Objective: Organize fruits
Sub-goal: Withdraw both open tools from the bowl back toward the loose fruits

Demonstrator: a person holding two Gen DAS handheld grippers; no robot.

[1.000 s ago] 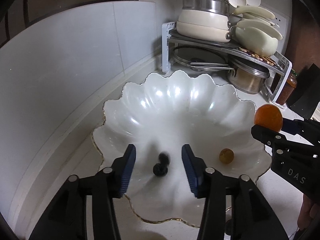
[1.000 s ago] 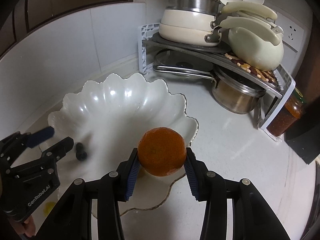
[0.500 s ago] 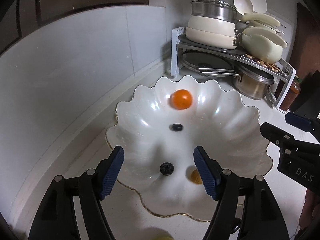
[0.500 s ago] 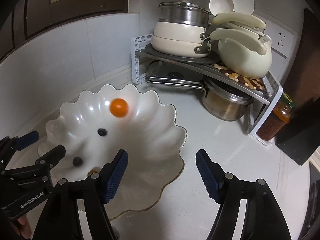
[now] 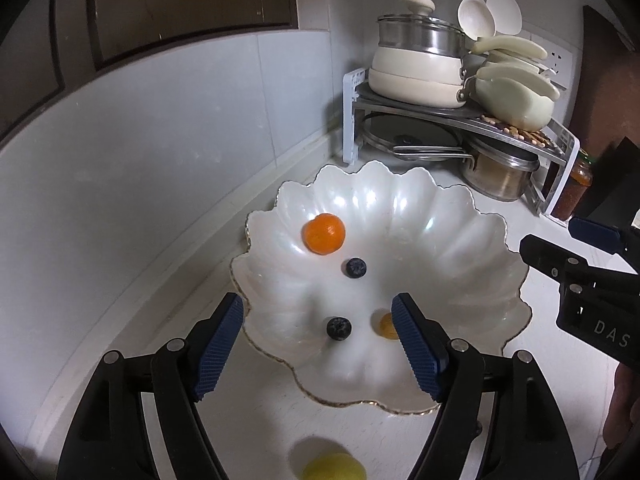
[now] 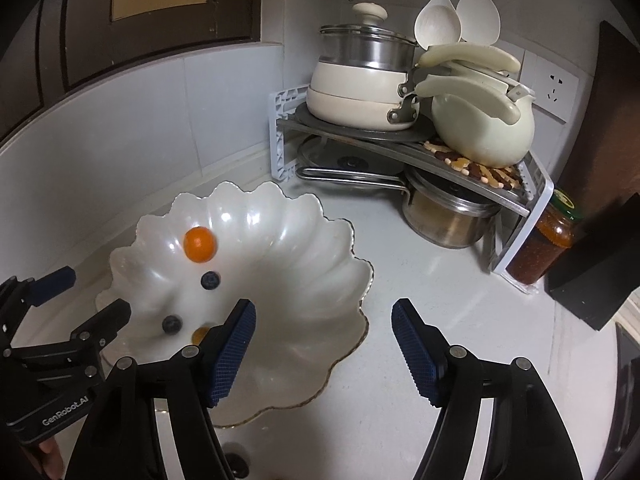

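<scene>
A white scalloped bowl (image 5: 460,256) holds an orange tangerine (image 5: 324,234), two blueberries (image 5: 355,268) (image 5: 339,328) and a small yellow-orange fruit (image 5: 385,326). My left gripper (image 5: 318,348) is open and empty over the bowl's near rim. A yellow-green fruit (image 5: 334,468) lies on the counter below it. My right gripper (image 6: 324,350) is open and empty over the bowl's right rim (image 6: 340,280). The tangerine (image 6: 199,244) and blueberries (image 6: 210,280) (image 6: 172,324) also show in the right wrist view.
A corner rack (image 6: 420,148) with stacked pots, pans and lids stands at the back. A sauce jar (image 6: 540,248) and a dark block (image 6: 596,272) stand to its right. A small dark fruit (image 6: 236,462) lies on the white counter by the bowl's near edge.
My right gripper opened and let go of the tangerine, which now lies at the bowl's far side. Both grippers pulled back and up from the bowl. The left gripper opened wider.
</scene>
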